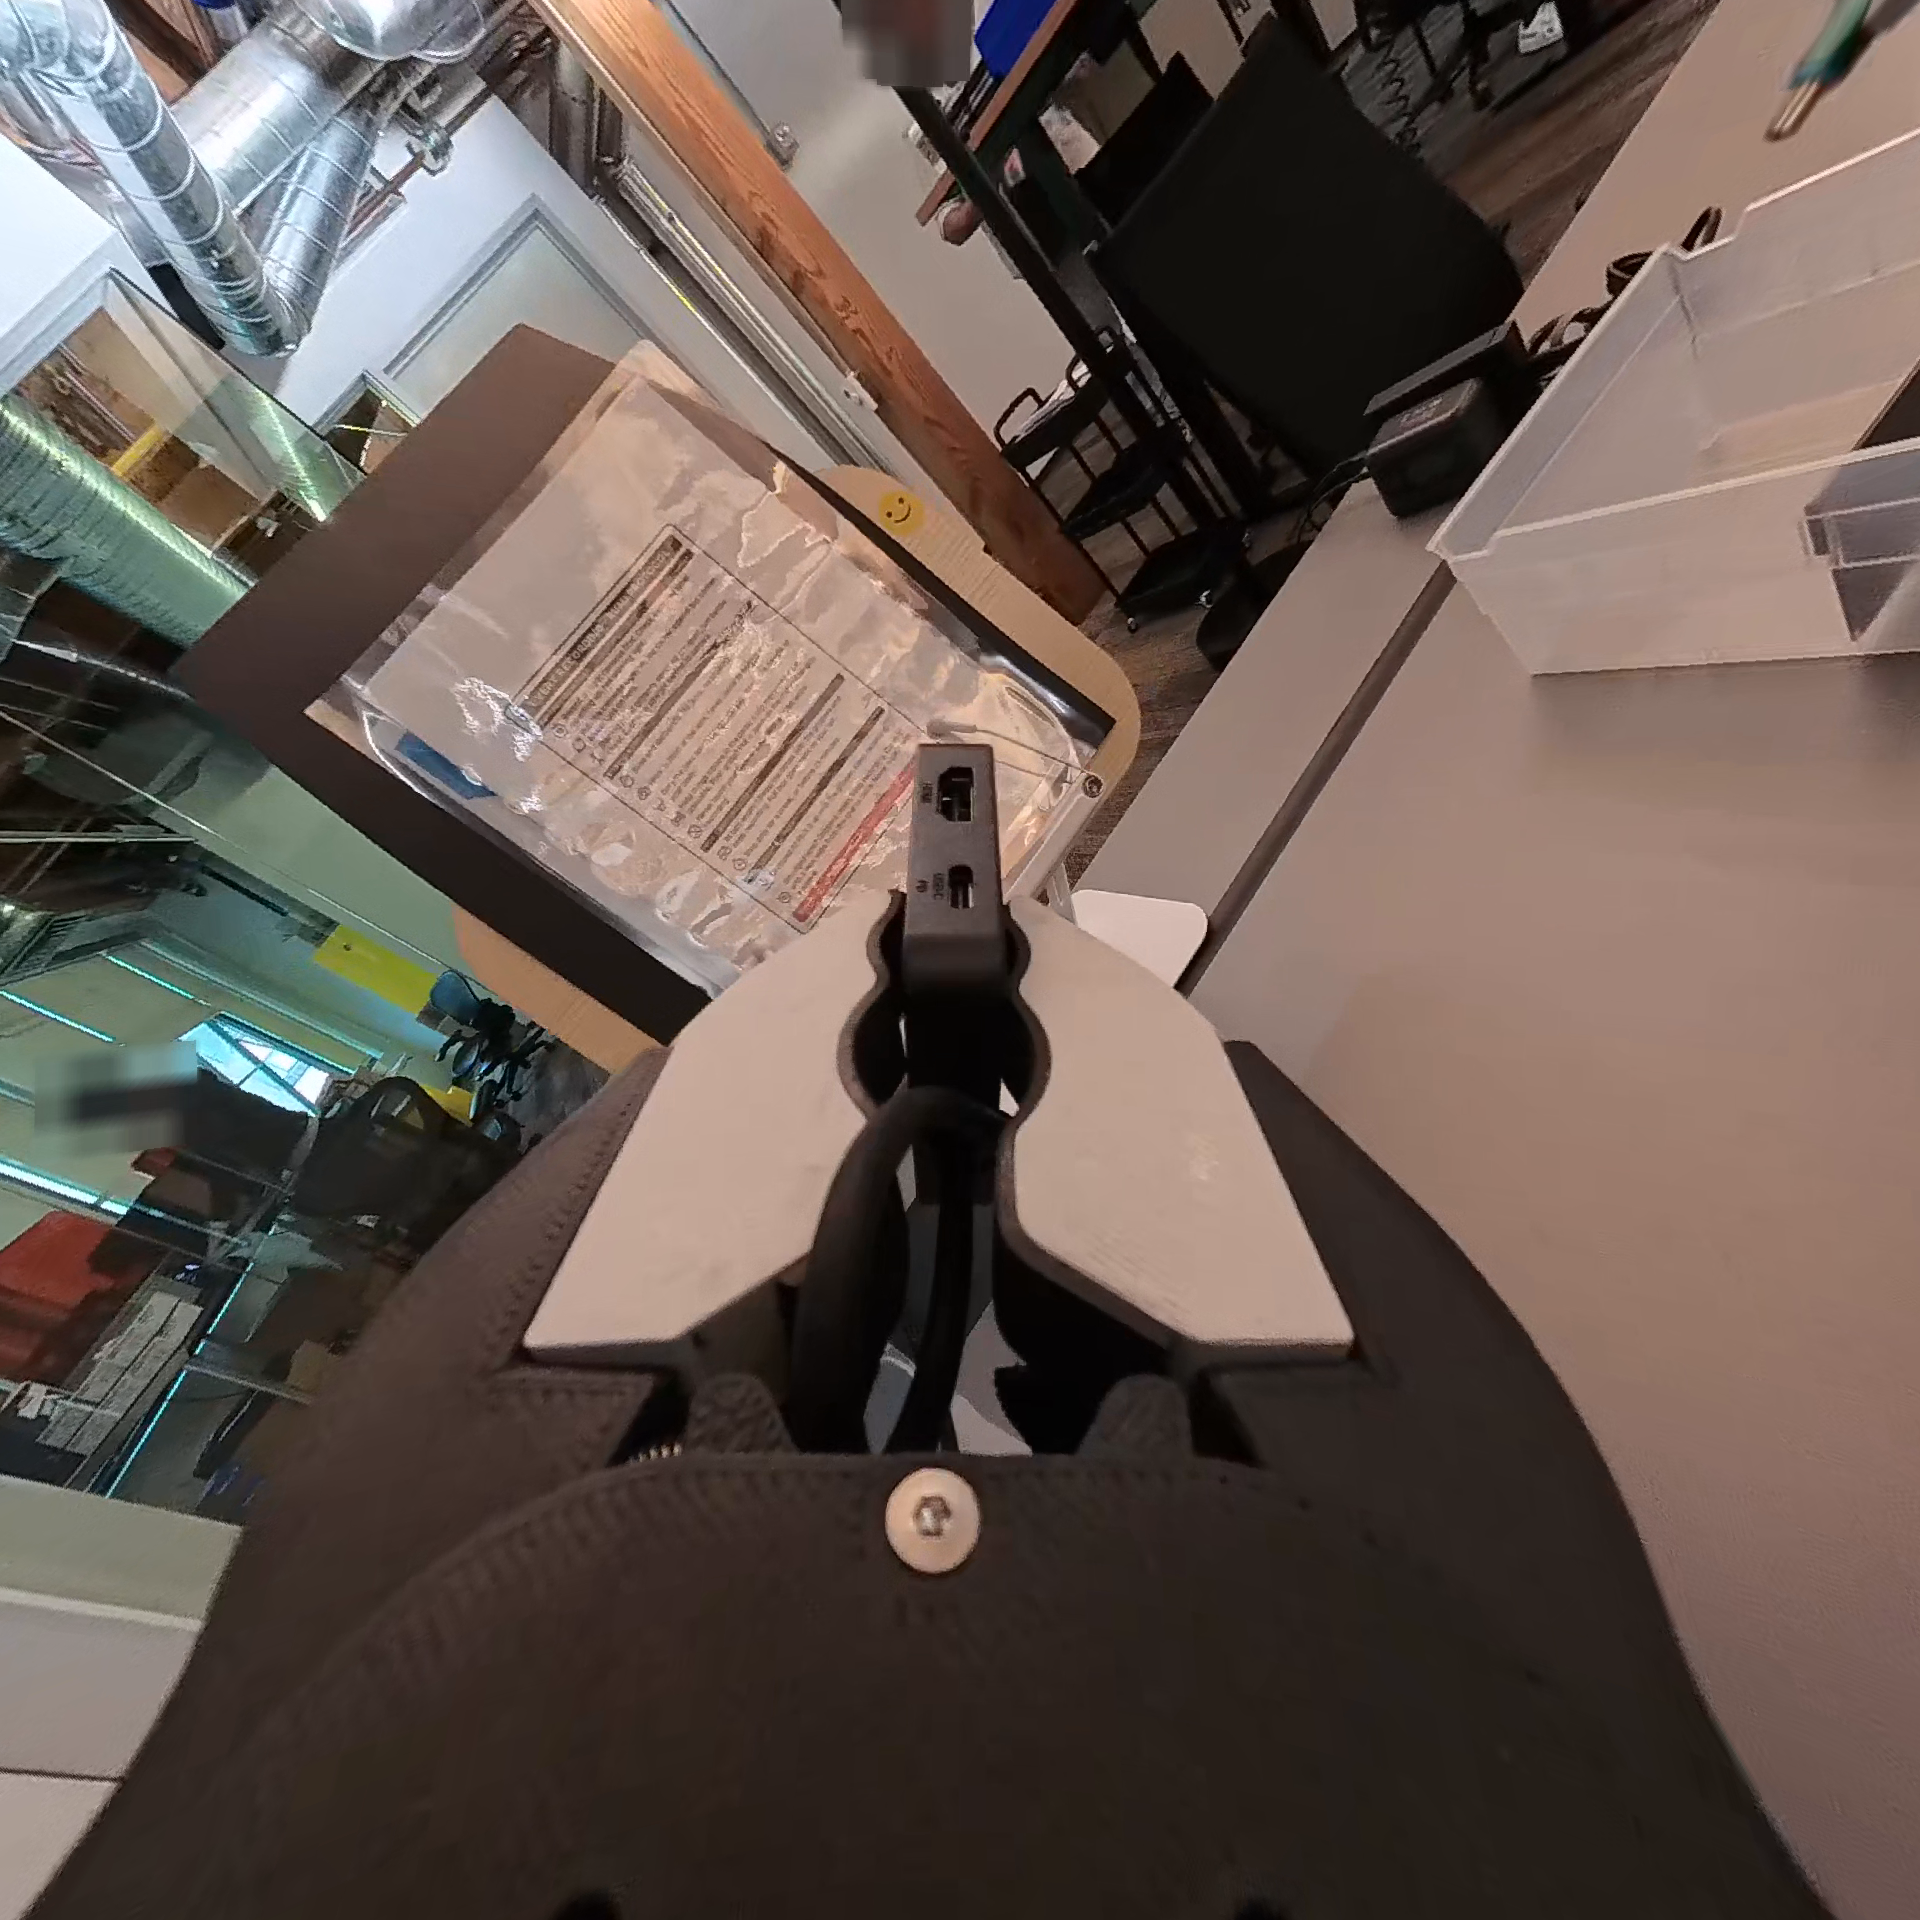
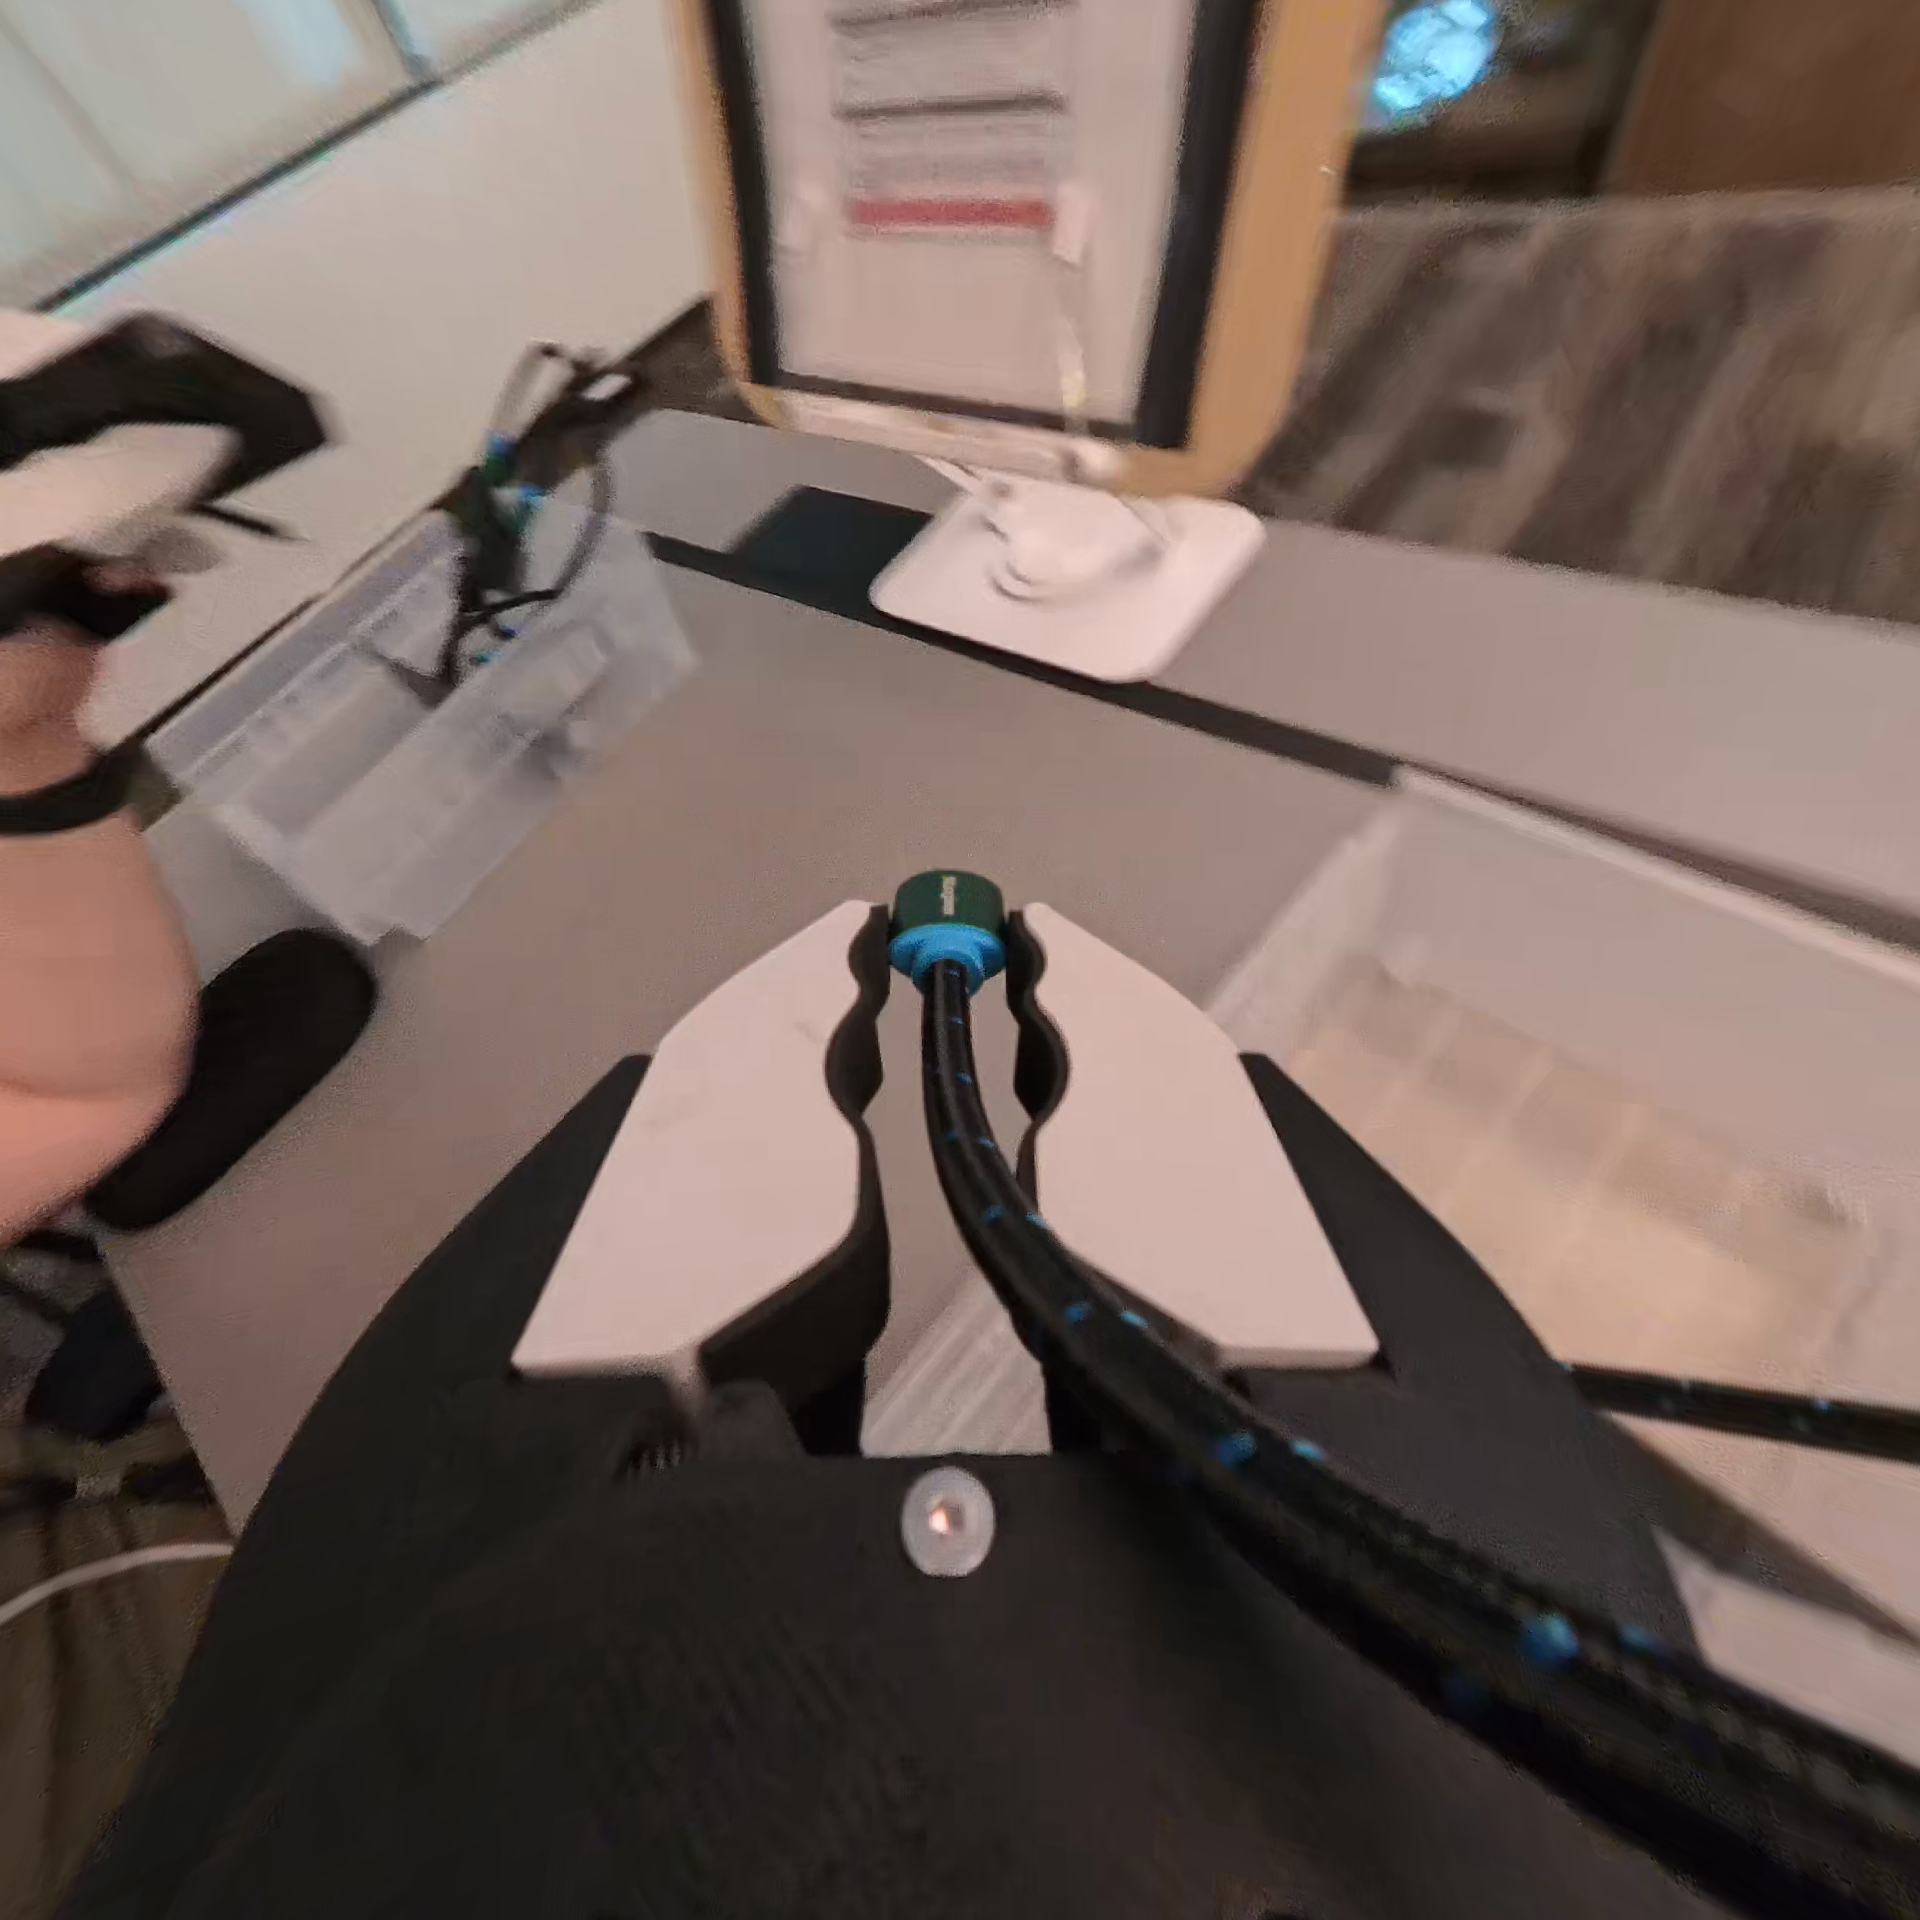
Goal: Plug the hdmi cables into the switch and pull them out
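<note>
We pinched the black switch (image 1: 954, 862) in our left gripper (image 1: 952, 920); our right gripper (image 2: 945, 930) clamped the green HDMI plug (image 2: 943, 902), pointing toward twelve o'clock.

Black switch (image 1: 953, 862) upright, ports showing; green-blue HDMI plug (image 2: 943, 925) on braided cable.

The switch (image 1: 954, 852) is matt black, with small pale markings beside its dark ports. It is gripped by the left gripper (image 1: 951, 940), whose fingers (image 1: 1132, 1122) are faced in light grey over a black ribbed body. The cable (image 2: 1049, 1236) is braided black, flecked with bright blue, and is ended by a blue collar and a dark green plug (image 2: 945, 900). The right gripper (image 2: 945, 935) is coloured alike, white on black. The table (image 1: 1558, 1039) is plain pale grey. The monitor (image 2: 997, 208) is framed in tan, on a white base.
</note>
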The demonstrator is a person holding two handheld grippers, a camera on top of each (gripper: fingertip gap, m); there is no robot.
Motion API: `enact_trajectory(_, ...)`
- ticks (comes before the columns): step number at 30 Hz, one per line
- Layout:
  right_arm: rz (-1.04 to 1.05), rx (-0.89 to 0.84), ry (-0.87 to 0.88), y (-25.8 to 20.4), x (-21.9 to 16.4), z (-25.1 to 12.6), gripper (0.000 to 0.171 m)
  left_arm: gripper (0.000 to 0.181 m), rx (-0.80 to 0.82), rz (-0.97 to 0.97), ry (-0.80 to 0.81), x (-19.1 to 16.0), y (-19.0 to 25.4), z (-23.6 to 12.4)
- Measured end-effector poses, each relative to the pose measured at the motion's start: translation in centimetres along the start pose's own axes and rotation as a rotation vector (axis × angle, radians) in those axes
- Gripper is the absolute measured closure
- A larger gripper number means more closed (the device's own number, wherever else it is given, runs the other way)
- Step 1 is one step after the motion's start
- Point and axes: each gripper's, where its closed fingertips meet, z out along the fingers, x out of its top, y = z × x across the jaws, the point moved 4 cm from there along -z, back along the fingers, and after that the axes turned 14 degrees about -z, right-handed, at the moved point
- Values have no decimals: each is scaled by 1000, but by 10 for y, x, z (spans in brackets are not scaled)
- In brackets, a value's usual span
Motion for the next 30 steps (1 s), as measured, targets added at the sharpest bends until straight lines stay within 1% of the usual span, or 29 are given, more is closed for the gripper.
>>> enact_trajectory(3,214,-107,-47,34,-34,5,150,166,5,16,-12,-1,1,1)
enact_trajectory(6,340,-103,-48,43,-59,19,149,166,12,23,-15,1,1,2)
enact_trajectory(8,404,-146,-57,47,-74,24,149,166,7,21,-15,1,3,4)
enact_trajectory(12,478,-210,-12,39,-101,25,150,166,16,40,-30,0,4,6)
enact_trajectory(16,493,-242,-47,30,-113,16,150,166,3,32,-27,1,6,5)
enact_trajectory(18,521,-226,-82,30,-123,16,149,166,1,31,-24,3,7,3)
enact_trajectory(22,573,-187,-183,31,-146,32,149,166,-13,25,-12,6,9,1)
enact_trajectory(24,582,-200,-233,31,-156,41,149,166,-21,29,-14,6,12,1)
enact_trajectory(26,595,-195,-243,32,-161,48,148,166,-23,42,-23,5,15,2)
enact_trajectory(29,602,-189,-210,30,-158,42,137,166,-25,57,-33,4,17,2)
enact_trajectory(30,597,-214,-193,31,-155,34,130,166,-26,57,-34,5,17,2)
